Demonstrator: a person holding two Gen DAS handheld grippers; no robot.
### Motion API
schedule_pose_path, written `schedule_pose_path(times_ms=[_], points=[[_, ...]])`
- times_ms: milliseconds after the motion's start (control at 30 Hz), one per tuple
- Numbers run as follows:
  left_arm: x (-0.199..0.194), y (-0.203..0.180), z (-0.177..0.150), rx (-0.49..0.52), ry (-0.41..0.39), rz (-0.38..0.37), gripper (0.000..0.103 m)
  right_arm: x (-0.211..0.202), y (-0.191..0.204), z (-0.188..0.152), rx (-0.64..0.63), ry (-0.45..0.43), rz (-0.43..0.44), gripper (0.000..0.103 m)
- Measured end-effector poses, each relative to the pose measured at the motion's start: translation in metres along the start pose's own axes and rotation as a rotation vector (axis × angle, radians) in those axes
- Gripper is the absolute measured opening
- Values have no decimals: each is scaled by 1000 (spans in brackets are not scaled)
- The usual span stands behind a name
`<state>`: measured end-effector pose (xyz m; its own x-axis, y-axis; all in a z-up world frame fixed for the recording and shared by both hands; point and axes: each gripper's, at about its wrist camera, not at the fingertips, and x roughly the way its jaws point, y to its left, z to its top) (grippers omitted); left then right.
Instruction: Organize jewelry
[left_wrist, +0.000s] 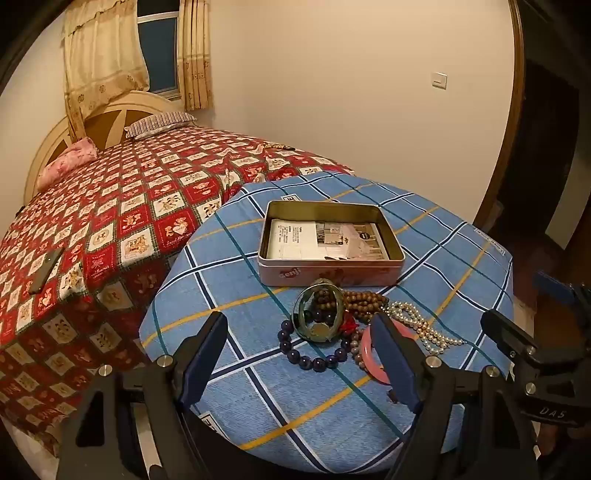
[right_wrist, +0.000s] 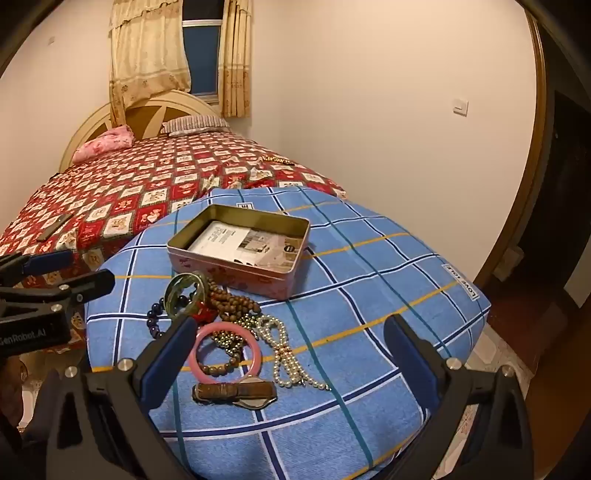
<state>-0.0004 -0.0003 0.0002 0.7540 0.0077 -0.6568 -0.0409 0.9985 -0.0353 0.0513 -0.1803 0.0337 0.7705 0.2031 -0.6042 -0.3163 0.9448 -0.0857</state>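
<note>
Both claws wide open, nothing in either. Left claw (left_wrist: 301, 363) hangs over the near side of the pile w/ the purple bead bracelet (left_wrist: 314, 345) between its fingers, but not touching, so no grip yet. Right claw (right_wrist: 295, 354) hovers over the other side; pink bangle (right_wrist: 225, 352), watch (right_wrist: 236, 393) and pearl string (right_wrist: 284, 354) sit in its gap, also untouched. Both tilted down toward the pile, prob so the cams see what's under the fingers before I commit. Jewelry is all heaped in one clump on the blue checked cloth (left_wrist: 461, 266), just in front of the tin (left_wrist: 330, 236): green bangle (left_wrist: 317, 314) propped up on the beads, brown wooden beads (left_wrist: 364, 301) behind it touching or nearly touching the tin wall, pearls trailing off to the side. Tin is lid-off, only a printed card (left_wrist: 325, 240) lying flat in it, so I read it as the drop spot; nothing sorted in yet. Pile close to the tin = short carry. My guess: start w/ a loose outer piece (pink bangle or watch), since the strands in the middle overlap and could drag neighbours along. Rigid bangles should pinch ok; bead strings will sag and may snag. Bed (left_wrist: 110, 221) alongside, not in play.
</note>
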Motion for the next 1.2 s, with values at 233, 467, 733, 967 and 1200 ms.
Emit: schedule_pose_path(times_ms=[233,467,733,967,1200], points=[[-1,0,0,-1,5,4,80,2,0,-1,6,25,11,102],[8,0,-4,-3,8,6,80,0,2,0,-1,24,10,102],[6,7,-3,-8,9,4,80,4,5,-2,-5,28,9,102],[5,4,-6,-5,11,8,80,4,5,-2,-5,28,8,102],[6,3,-5,-6,11,9,80,3,6,-3,-4,28,8,102]])
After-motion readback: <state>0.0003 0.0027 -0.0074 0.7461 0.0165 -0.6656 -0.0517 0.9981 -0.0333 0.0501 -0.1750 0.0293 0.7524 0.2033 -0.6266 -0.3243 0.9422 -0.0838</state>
